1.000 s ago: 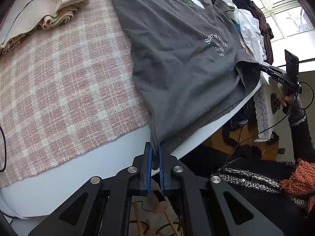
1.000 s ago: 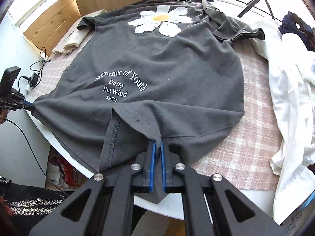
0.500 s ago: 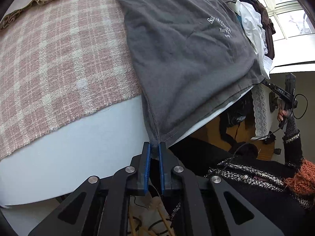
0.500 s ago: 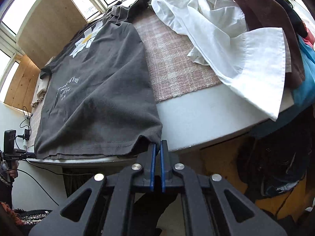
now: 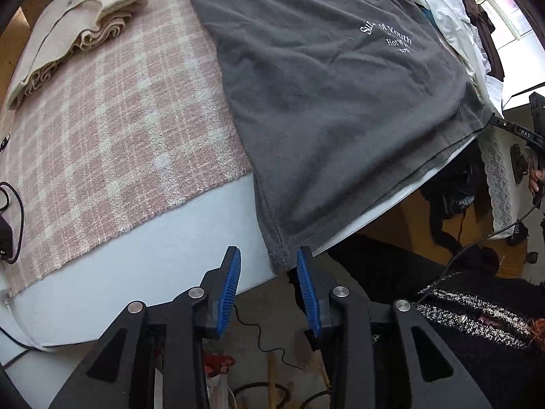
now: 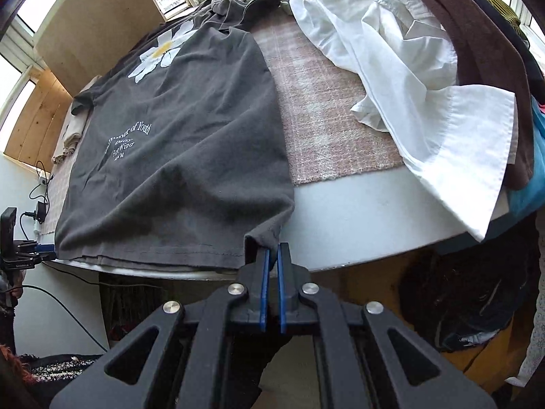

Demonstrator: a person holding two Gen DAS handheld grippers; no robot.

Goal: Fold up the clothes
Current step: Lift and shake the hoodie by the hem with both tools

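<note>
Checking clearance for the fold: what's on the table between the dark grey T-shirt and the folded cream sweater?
Left wrist view: only the pink plaid cloth lies between the dark grey T-shirt and the folded cream sweater; nothing else sits on that stretch.

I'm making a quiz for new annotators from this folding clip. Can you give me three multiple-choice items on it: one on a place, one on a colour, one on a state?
1. Where does the folded cream sweater lie?
A. on the checked cloth
B. on the floor
C. on the grey T-shirt

2. What colour is the flower's centre on the grey T-shirt?
A. red
B. yellow
C. blue

3. What does the right gripper do?
A. hangs open over the table
B. grips the white shirt
C. pinches the T-shirt's hem corner

Answers: 1 A, it rests on the checked cloth; 2 B, yellow among white petals; 3 C, jaws shut on the hem.
</note>
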